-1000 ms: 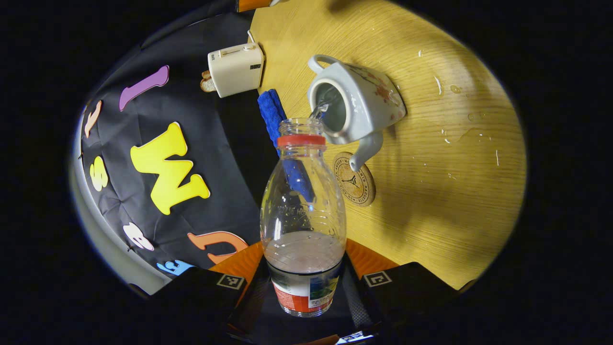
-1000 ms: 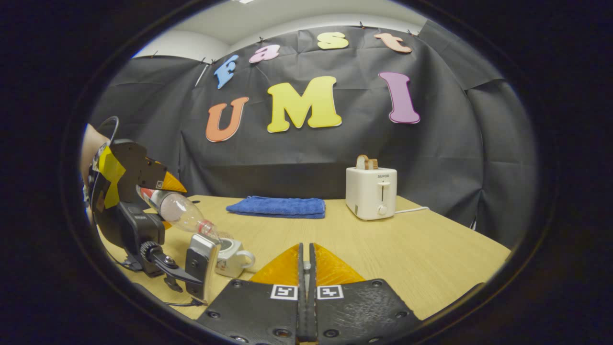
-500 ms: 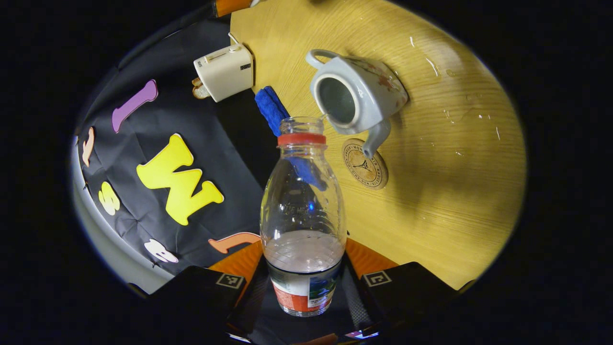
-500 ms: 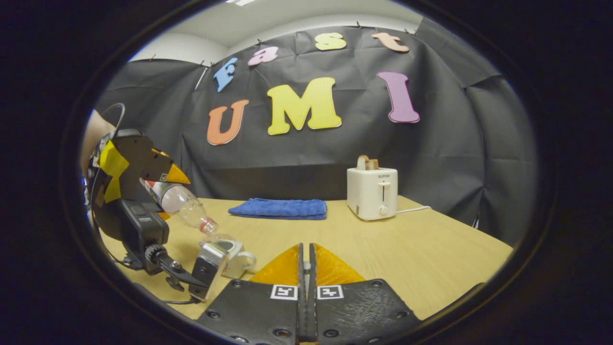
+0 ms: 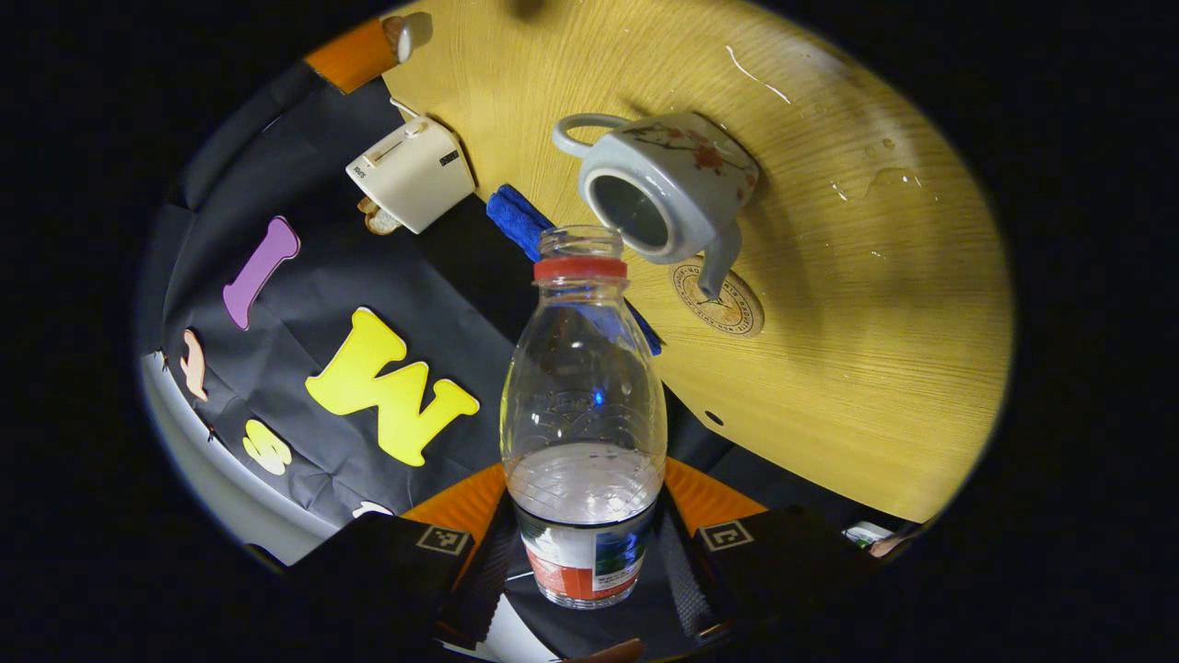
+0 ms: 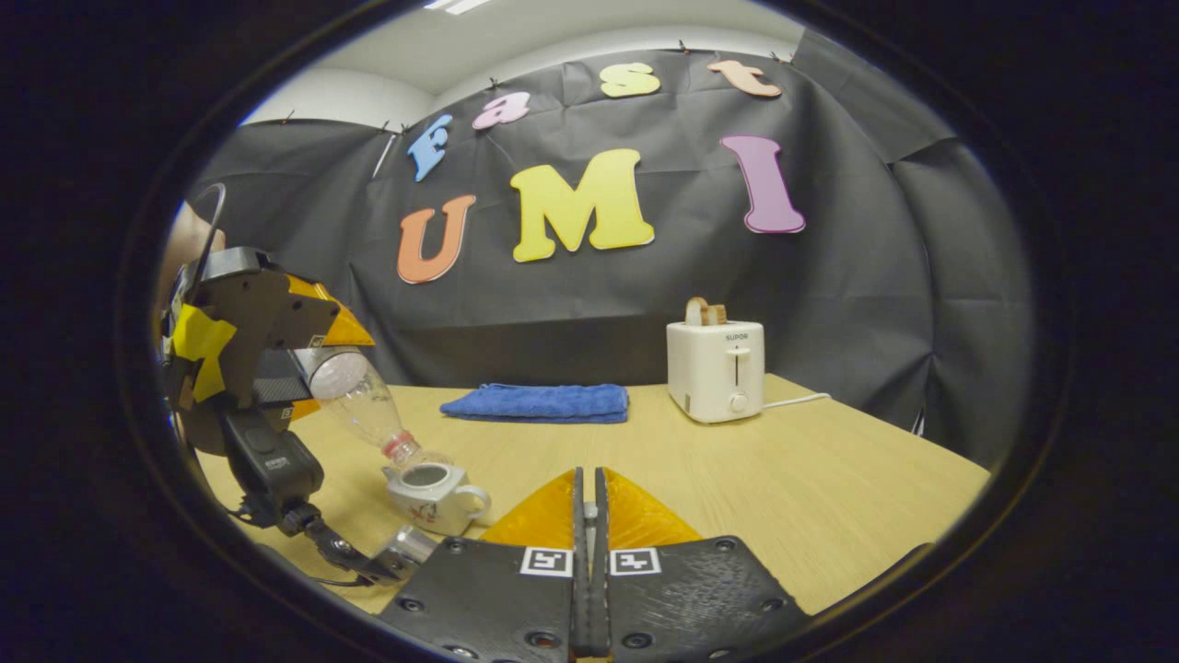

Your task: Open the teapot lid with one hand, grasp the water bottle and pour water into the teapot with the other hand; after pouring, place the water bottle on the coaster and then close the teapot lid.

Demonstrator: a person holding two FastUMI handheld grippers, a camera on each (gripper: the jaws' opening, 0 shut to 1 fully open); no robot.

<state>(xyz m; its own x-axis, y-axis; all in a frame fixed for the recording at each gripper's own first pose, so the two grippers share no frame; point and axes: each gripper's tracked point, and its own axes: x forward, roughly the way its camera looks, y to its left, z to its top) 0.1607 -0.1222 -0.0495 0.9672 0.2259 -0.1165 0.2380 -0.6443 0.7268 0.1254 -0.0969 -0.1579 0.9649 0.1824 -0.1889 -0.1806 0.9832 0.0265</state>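
My left gripper is shut on the base of a clear water bottle with a red neck ring, partly filled. The bottle tilts, its open mouth beside the rim of the lidless white teapot; no water runs. The round cork coaster lies under the spout's tip. In the right gripper view the tilted bottle hangs over the teapot, held by the left gripper. My right gripper is shut, well right of the teapot; the small lid sits at its fingers.
A white toaster with bread in it and a folded blue cloth stand at the back of the wooden table. Water drops lie on the table beyond the teapot.
The stream into the teapot has stopped. My left gripper has risen and tipped the bottle back, so its mouth is off the opening. The right gripper has stayed still.
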